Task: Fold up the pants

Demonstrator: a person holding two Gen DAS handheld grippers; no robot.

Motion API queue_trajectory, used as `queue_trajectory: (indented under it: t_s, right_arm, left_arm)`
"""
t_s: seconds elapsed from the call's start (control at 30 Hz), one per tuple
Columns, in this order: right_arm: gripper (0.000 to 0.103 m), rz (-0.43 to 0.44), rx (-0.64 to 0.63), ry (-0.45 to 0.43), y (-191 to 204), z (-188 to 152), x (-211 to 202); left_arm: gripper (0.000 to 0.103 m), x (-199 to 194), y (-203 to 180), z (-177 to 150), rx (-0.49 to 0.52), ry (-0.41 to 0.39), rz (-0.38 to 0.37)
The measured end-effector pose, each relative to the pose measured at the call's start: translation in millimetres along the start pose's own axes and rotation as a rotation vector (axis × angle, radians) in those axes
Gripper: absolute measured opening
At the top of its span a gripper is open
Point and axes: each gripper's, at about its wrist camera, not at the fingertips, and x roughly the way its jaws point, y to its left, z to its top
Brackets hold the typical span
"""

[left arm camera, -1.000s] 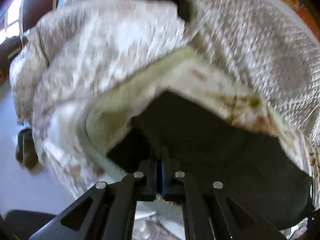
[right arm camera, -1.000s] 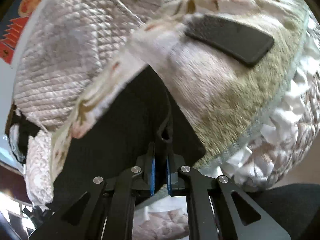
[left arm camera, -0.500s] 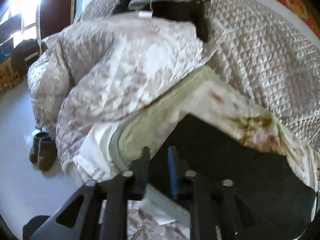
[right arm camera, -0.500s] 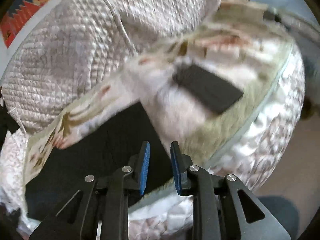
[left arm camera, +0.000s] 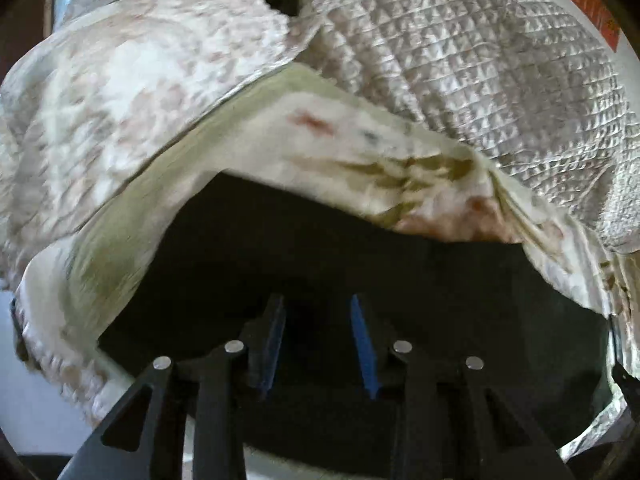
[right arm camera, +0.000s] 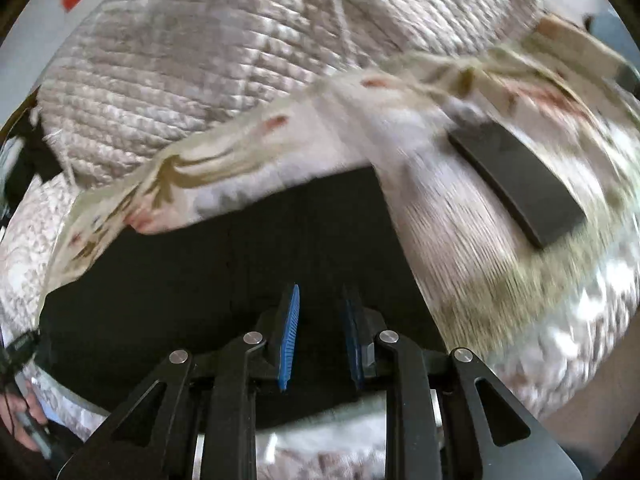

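The black pants (left arm camera: 360,272) lie flat on a floral blanket (left arm camera: 320,132) on the bed. They also show in the right wrist view (right arm camera: 224,264). My left gripper (left arm camera: 318,312) is open, its blue pads apart, low over the near edge of the pants and holding nothing. My right gripper (right arm camera: 322,300) is open too, over the near edge of the pants near their right side, with nothing between the pads.
A quilted cream bedspread (left arm camera: 480,60) is bunched up behind the pants and also shows in the right wrist view (right arm camera: 180,60). A flat dark rectangular object (right arm camera: 516,184) lies on the blanket right of the pants. The bed's edge drops to a pale floor (left arm camera: 32,412) at left.
Both grippers were shut on the pants' edge a second ago. They have opened and let go, and the pants now lie flat on the blanket.
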Motion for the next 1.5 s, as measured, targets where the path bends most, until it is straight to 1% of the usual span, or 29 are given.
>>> queue_trajectory:
  t_s: [0.03,0.07,0.1,0.17,0.2,0.23,0.3,0.33,0.37,0.43,0.5,0.6,0.7,0.8,0.93,1.07,1.1,1.13,1.17,1.33,1.5]
  right_arm:
    - [0.023,0.010,-0.030,-0.002,7.0,9.0,5.9]
    - [0.027,0.021,-0.054,0.002,12.3,16.4,12.6]
    - [0.032,0.019,-0.070,0.008,19.6,19.4,17.2]
    - [0.037,0.003,-0.099,0.036,27.7,28.7,33.6]
    - [0.037,-0.010,-0.102,0.038,29.6,32.5,41.9]
    - [0.037,-0.043,-0.100,0.035,29.3,35.0,50.3]
    - [0.037,-0.080,-0.090,0.039,23.7,36.7,61.6]
    - [0.037,-0.107,-0.078,0.042,19.4,36.4,67.1]
    - [0.037,-0.115,-0.074,0.045,16.8,36.4,70.4]
    - [0.037,-0.121,-0.065,0.042,12.6,36.7,72.4]
    - [0.037,-0.109,-0.050,0.009,12.6,38.9,65.7]
    - [0.037,-0.088,-0.023,-0.029,10.0,40.5,57.9]
    - [0.037,-0.123,-0.018,0.020,6.5,39.1,69.6]
    - [0.037,-0.125,-0.033,-0.004,10.6,39.6,64.5]
    - [0.037,-0.063,-0.049,-0.020,19.0,33.5,54.9]
    - [0.038,-0.010,-0.123,-0.056,38.4,22.3,38.6]
    - [0.044,0.003,-0.138,-0.067,44.2,17.9,34.0]
    - [0.047,0.012,-0.148,-0.071,48.8,14.0,31.7]
    - [0.049,0.026,-0.165,-0.072,54.8,7.5,29.1]
    - [0.049,0.080,-0.228,-0.054,78.0,-25.0,19.8]
    - [0.049,0.112,-0.314,-0.038,100.0,-56.4,13.1]
  left_arm:
    - [0.037,2.0,-7.4,5.9,0.024,-0.001,-0.007]
    - [0.037,4.6,-14.9,11.9,0.048,-0.002,-0.021]
    - [0.039,8.3,-22.7,18.0,0.070,0.004,-0.040]
    - [0.041,19.0,-35.6,24.3,0.118,0.012,-0.061]
    - [0.041,24.6,-38.3,26.8,0.139,0.010,-0.051]
    - [0.041,30.9,-39.2,28.1,0.154,0.011,-0.018]
    - [0.041,45.7,-31.8,29.7,0.149,0.018,0.057]
    - [0.041,51.0,-25.5,29.7,0.136,0.014,0.066]
    - [0.041,51.9,-21.0,30.4,0.123,-0.004,0.057]
    - [0.041,50.6,-21.2,31.8,0.121,-0.014,0.064]
    - [0.041,49.0,-24.5,31.4,0.131,-0.017,0.079]
    - [0.041,39.5,-23.8,29.2,0.114,-0.032,0.064]
    - [0.043,37.1,-20.6,26.0,0.123,-0.038,0.091]
    - [0.043,37.4,-16.1,24.6,0.107,-0.034,0.099]
    - [0.043,27.4,-19.1,20.0,0.111,-0.041,0.078]
    - [0.044,12.5,-23.8,9.1,0.140,-0.055,0.062]
    - [0.045,8.9,-24.2,6.4,0.143,-0.061,0.064]
    - [0.046,5.3,-24.4,3.3,0.144,-0.066,0.068]
    - [0.046,1.7,-24.2,-0.4,0.146,-0.071,0.072]
    - [0.046,-11.8,-22.3,-19.1,0.140,-0.076,0.086]
    - [0.046,-22.3,-26.3,-38.3,0.152,-0.079,0.064]
